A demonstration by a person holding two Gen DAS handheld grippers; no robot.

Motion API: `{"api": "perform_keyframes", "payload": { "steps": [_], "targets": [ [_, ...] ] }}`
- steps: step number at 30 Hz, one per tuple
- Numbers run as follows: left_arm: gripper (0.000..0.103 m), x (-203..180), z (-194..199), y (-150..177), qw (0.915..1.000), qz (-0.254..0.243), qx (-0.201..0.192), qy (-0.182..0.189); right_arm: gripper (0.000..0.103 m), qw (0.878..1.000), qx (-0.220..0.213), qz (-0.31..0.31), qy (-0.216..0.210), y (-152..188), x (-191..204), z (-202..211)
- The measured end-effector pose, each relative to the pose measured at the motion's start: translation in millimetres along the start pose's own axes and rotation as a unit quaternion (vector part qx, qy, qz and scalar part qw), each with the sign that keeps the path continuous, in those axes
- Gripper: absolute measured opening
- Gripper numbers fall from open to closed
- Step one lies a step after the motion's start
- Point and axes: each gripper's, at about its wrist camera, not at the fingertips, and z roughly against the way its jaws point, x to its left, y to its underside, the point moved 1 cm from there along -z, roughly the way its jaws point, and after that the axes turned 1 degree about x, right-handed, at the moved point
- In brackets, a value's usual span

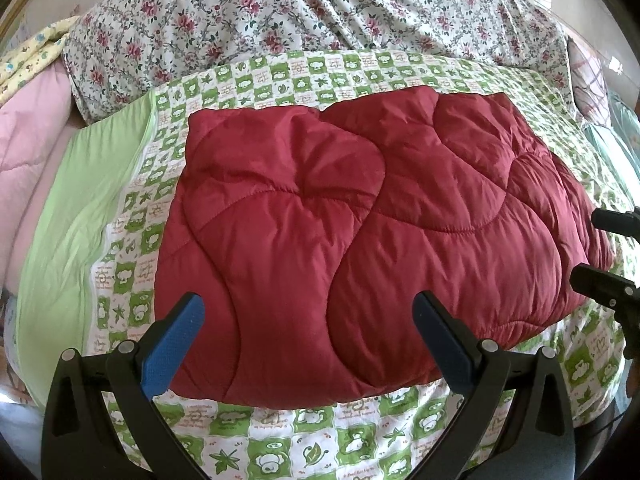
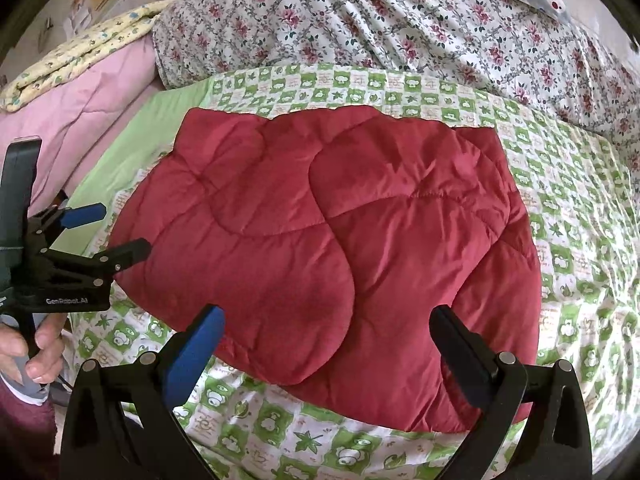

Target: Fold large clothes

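So the red quilted jacket [image 1: 360, 232] lies folded into a puffy slab on the green checkered sheet [image 1: 280, 440], near edge. Left gripper [image 1: 308, 344] and right gripper [image 2: 328, 352] both hover spread wide, holding nothing. Probably another fold next. Only the right view shows the hand [image 2: 28, 348].

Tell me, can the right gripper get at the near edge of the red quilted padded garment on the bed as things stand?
Probably yes. The right gripper is open, holding nothing, with the near edge of the red quilted padded garment lying just ahead of it on the green-and-white patterned sheet. Nothing covers that edge; the left gripper is off to the side.
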Motion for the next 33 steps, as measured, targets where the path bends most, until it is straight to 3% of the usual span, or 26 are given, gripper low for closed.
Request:
{"api": "perform_keyframes", "payload": {
  "steps": [33],
  "targets": [
    [0.103,-4.6,8.0,-8.1,0.9998,-0.010,-0.014,-0.011,0.103,1.000,-0.008,-0.005,0.000,-4.9,-4.4,4.8]
  ]
}}
